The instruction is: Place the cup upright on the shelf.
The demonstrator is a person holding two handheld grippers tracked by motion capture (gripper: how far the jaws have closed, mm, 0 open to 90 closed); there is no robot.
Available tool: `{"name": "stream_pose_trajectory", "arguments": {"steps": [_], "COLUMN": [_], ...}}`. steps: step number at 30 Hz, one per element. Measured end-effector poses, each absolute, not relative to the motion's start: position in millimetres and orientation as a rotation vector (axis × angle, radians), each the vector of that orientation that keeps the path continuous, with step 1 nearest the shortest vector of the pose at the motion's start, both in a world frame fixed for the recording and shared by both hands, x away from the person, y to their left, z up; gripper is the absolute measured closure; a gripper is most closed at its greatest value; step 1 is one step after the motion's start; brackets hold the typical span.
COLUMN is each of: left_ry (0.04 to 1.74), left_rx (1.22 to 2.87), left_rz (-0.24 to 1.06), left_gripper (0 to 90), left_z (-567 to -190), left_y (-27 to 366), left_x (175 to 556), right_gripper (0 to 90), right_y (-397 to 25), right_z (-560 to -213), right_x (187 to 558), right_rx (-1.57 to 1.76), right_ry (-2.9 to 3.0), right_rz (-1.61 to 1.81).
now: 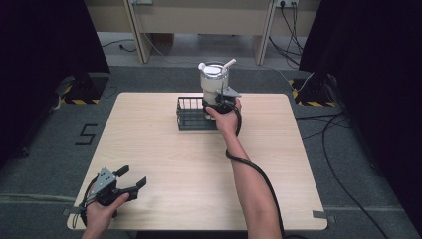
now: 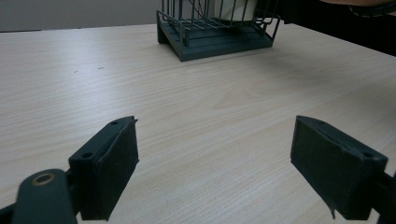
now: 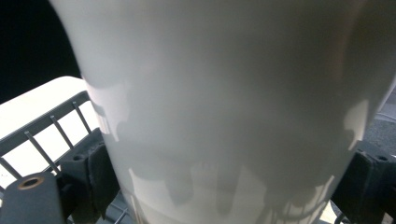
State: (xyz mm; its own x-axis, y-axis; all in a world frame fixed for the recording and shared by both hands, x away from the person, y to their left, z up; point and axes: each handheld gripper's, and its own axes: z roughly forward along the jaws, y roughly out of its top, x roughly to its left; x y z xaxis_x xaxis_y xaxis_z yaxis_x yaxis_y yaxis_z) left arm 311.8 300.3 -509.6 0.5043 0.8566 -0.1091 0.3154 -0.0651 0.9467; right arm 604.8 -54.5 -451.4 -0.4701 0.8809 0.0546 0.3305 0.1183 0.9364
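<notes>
A pale wood-grain table (image 1: 199,164) carries a dark wire rack (image 1: 191,113) with thin upright bars and a flat slatted base. Just right of the rack, the right tongs (image 1: 219,102) clasp a smooth, white, cylindrical container (image 1: 214,79) low on its wall; a rounded utensil and a pale handle stick out of its open top. The right gripper view adds what the high view cannot — both black padded jaws pressed against the glossy white wall, rack bars at left. Well apart from the rack, at the table's near-left corner, the left tongs (image 1: 133,180) sit spread wide and hold nothing — bare wood between the pads.
</notes>
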Motion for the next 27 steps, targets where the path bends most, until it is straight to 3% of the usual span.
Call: {"name": "stream_pose_trajectory", "arguments": {"steps": [27], "left_ry": [1.014], "left_rx": [1.637], "left_rz": [0.607], "left_gripper": [14.5], "left_z": [-509.5], "left_y": [298.6], "left_x": [311.7], "right_gripper": [10.8], "right_y": [-53.5], "right_z": [-454.1], "right_x": [595.6], "right_rx": [1.086], "right_ry": [1.849], "right_rz": [1.315]}}
